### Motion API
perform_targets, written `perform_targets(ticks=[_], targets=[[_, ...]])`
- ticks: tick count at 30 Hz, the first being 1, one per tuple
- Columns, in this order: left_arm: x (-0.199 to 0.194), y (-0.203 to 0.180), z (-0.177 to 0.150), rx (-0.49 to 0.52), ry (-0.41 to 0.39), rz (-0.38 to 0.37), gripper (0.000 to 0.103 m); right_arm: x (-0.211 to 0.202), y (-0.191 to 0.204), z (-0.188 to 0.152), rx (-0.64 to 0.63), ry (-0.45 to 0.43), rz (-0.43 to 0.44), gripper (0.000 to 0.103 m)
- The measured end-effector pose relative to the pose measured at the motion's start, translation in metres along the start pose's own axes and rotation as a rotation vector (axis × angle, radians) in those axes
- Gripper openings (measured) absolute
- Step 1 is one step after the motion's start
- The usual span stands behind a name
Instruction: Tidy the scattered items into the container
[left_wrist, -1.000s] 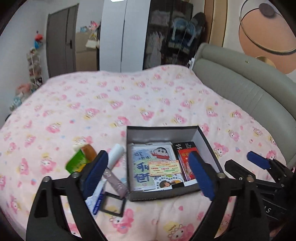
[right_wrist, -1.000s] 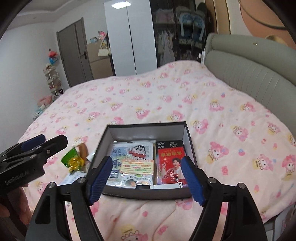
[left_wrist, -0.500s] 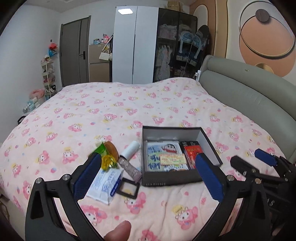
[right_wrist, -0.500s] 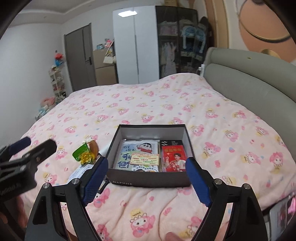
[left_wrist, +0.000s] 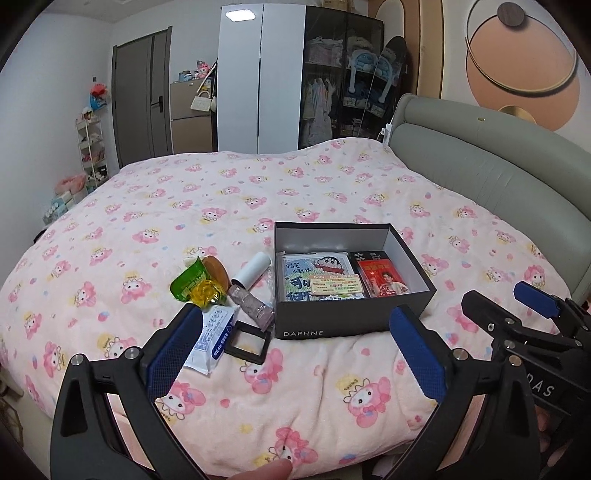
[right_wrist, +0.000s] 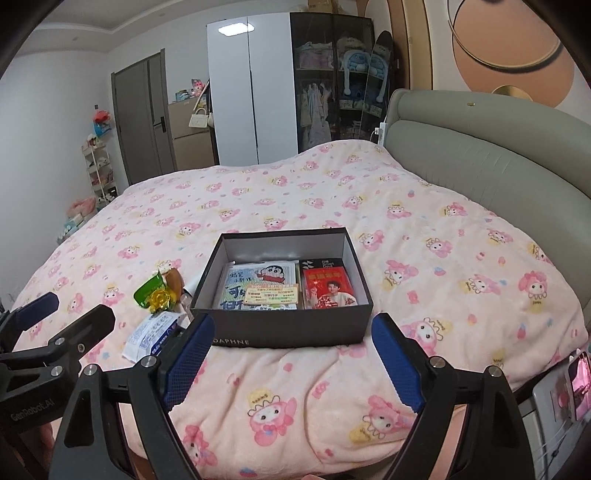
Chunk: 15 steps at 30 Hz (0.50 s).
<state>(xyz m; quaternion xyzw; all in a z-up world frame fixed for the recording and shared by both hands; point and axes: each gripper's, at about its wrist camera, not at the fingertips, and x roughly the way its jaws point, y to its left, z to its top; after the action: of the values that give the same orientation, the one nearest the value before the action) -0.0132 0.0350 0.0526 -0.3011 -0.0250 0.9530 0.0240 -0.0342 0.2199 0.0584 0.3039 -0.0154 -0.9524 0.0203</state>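
A dark grey open box (left_wrist: 314, 329) (right_wrist: 236, 248) marked DAPHNE lies on the pink bed, holding a cartoon booklet (left_wrist: 314, 267) and a red card pack (left_wrist: 384, 280). Left of it lie a green snack packet (left_wrist: 188, 282) (right_wrist: 147, 291), a yellow candy (left_wrist: 207, 293), a white tube (left_wrist: 251, 273), a white tissue pack (left_wrist: 212, 338) (right_wrist: 149, 332) and a small black square frame (left_wrist: 248, 341). My left gripper (left_wrist: 295, 354) is open and empty, held back above the near bed edge. My right gripper (right_wrist: 291, 358) is open and empty, just in front of the box.
The grey padded headboard (left_wrist: 491, 177) runs along the right. A white wardrobe (left_wrist: 258, 81) and a dark door (left_wrist: 142, 96) stand beyond the bed. A shelf with toys (left_wrist: 92, 147) is at the far left. The bedspread (left_wrist: 221, 199) stretches behind the box.
Both grippers have pulled back and up from the box, so more of the bed and room shows. The box and the scattered items have not moved.
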Motion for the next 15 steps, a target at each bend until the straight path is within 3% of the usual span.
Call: perform_targets(ticks=[15], targets=[[0.0024, 0.0014, -0.0033, -0.021, 0.009, 0.007, 0.102, 0.0015, 0.0053, -0.0076, -0.016, 0.015, 0.008, 0.086]])
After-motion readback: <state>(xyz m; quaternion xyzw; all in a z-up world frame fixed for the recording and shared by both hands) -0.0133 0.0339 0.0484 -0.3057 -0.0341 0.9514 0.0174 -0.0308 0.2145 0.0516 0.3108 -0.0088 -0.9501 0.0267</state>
